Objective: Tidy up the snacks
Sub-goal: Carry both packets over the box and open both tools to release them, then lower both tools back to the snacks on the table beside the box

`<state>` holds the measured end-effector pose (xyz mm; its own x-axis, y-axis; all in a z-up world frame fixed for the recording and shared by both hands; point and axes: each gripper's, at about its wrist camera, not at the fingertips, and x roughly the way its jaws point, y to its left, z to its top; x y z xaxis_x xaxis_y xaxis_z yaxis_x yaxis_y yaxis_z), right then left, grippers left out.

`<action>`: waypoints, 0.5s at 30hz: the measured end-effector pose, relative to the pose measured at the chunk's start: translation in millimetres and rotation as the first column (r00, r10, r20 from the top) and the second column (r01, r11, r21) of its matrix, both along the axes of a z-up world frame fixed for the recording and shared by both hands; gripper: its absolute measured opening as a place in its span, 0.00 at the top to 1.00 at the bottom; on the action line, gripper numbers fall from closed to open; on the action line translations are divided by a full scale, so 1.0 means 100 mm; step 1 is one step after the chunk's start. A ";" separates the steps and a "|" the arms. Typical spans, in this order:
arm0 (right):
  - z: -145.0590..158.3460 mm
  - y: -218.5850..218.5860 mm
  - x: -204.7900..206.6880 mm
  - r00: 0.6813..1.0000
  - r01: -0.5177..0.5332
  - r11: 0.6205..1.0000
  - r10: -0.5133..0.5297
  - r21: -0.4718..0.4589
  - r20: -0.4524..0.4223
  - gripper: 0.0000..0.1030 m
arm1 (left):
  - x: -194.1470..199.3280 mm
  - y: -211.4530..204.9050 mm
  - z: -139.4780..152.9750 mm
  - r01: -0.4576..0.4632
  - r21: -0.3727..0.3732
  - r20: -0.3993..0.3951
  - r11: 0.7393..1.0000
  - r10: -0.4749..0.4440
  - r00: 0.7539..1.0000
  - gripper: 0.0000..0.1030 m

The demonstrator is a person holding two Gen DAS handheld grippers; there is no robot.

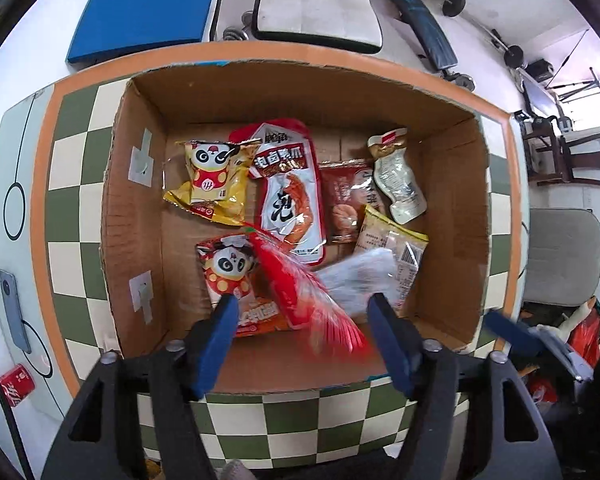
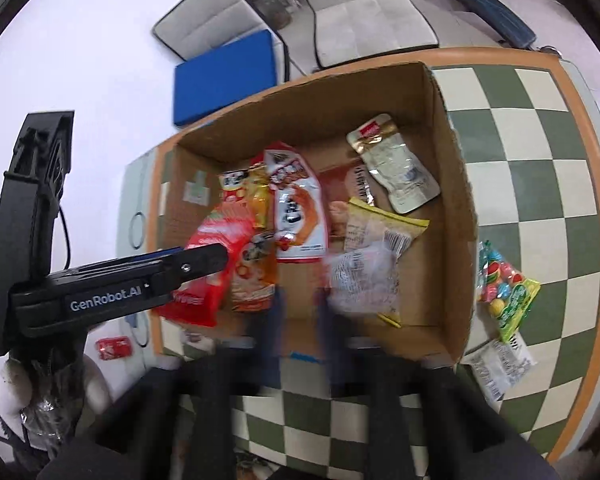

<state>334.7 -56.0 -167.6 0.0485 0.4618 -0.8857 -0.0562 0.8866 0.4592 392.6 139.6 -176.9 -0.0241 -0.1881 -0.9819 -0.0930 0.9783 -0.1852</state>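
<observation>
A cardboard box [image 1: 140,208] stands open on a green-and-cream checkered tablecloth [image 1: 76,184], and the snacks lie inside it. Against the box's far wall lie a yellow panda packet [image 1: 214,178], a tall red-and-white chicken-feet pouch [image 1: 290,196] and a pale gold-topped pouch [image 1: 398,176]. Nearer the box's front wall sits an orange panda packet [image 1: 230,276].

The left gripper [image 1: 300,312] hangs over the box's front part with its jaws apart; a blurred red packet [image 1: 304,296] lies in the gap, and neither blue pad presses on it. The right gripper [image 2: 300,312], smeared by motion, stands over the box's front edge with its jaws parted and nothing between them; a blurred clear white-printed packet [image 2: 360,280] is just beyond them.

Outside the box's right wall, on the cloth, lie a colourful candy bag [image 2: 504,288] and a small white printed packet [image 2: 500,364].
</observation>
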 end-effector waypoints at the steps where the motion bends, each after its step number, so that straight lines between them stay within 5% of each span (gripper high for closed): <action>1: -0.02 0.00 0.01 1.000 -0.002 1.000 0.002 -0.010 -0.001 0.13 | 0.00 0.00 0.00 -0.001 0.007 0.005 1.000 0.001 1.000 0.35; 3: -0.03 0.01 0.02 1.000 -0.002 0.999 0.003 -0.049 0.017 0.13 | -0.02 -0.01 0.01 0.006 0.012 0.008 1.000 -0.006 1.000 0.28; 10: 0.00 -0.02 0.01 0.999 0.023 0.997 -0.021 -0.078 0.026 0.13 | -0.12 0.04 0.23 0.000 0.004 0.061 1.000 0.000 0.998 0.28; 12: 0.05 -0.04 -0.03 0.999 0.030 0.997 -0.027 -0.074 0.047 0.13 | -0.20 0.06 0.38 -0.007 0.017 0.127 1.000 0.005 0.992 0.28; 15: 0.17 -0.07 -0.13 0.991 0.031 0.997 -0.022 -0.064 0.133 0.13 | -0.38 0.08 0.64 -0.017 0.132 0.263 0.991 -0.019 0.965 0.28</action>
<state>322.0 -62.7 -150.7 0.1784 0.3998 -0.8990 -0.0883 0.9165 0.3901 354.6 147.2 -112.4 0.2382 -0.0566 -0.9696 -0.0574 0.9957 -0.0722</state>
